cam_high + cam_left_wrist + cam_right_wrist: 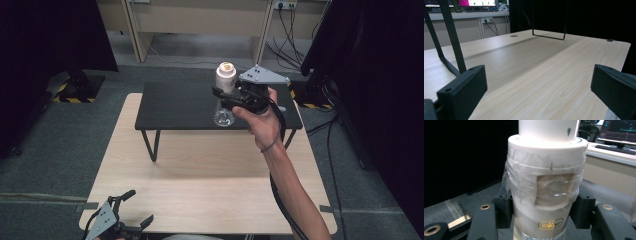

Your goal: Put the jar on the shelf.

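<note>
The high view is showing a pale wooden table (200,170) with a low black shelf on thin black metal legs (180,107) standing across its far half. A person's right hand (261,122) is reaching over the shelf's right part and holding the right gripper (222,95), whose grey three-cornered plate (262,76) is sitting on top. Its jaws are pointing left and are closing around a white cylindrical appliance with a clear glass base (225,95), which is standing upright on the shelf top, toward its right side; a tan opening is showing at its top end. In the right gripper view the black jaws are pressing against both sides of the white appliance (545,185), just above a small gold logo on its lower body, while crinkled clear plastic film (524,182) is wrapping its middle. The left gripper (135,207) is lying low at the near left corner of the table, well apart from the appliance, with its jaws standing wide apart and holding nothing. In the left gripper view the two black jaws are rising at the left and right edges with bare pale wood (544,75) between them, and the shelf's black legs (451,37) are standing farther off.
</note>
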Demonstrator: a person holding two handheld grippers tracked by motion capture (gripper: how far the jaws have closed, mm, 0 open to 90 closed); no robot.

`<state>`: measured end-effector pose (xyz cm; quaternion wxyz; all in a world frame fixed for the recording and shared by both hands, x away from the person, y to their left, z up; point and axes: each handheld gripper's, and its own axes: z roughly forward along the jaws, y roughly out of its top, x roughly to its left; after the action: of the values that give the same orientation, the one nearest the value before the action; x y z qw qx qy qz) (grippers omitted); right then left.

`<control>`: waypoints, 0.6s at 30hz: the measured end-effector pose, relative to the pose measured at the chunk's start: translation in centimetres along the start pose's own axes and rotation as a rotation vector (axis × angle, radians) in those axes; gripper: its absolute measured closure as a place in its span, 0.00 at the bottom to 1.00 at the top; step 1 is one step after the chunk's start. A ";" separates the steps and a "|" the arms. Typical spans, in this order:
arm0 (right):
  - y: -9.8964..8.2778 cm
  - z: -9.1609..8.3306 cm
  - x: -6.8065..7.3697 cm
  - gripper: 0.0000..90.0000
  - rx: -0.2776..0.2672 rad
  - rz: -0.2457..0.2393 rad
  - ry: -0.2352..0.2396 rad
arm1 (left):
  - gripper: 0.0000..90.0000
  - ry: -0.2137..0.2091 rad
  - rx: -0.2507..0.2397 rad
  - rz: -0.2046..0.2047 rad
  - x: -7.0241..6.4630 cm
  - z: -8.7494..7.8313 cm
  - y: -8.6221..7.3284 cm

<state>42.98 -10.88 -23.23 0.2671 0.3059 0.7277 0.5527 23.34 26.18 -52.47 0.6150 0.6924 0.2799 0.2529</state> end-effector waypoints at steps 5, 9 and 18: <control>-0.2 1.1 -0.9 0.50 0.006 0.017 -0.038 | 0.00 -0.001 0.000 0.002 0.0 0.0 0.0; -0.4 2.0 -1.6 0.50 0.012 0.026 -0.072 | 0.00 -0.001 -0.001 0.001 0.0 0.0 0.0; -0.5 3.6 -2.2 0.50 0.023 0.037 -0.109 | 0.00 -0.001 -0.004 0.002 0.0 0.0 0.0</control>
<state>47.02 -10.27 -24.46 0.2926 0.3518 0.7128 0.5316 23.31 26.18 -52.43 0.6163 0.6915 0.2786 0.2537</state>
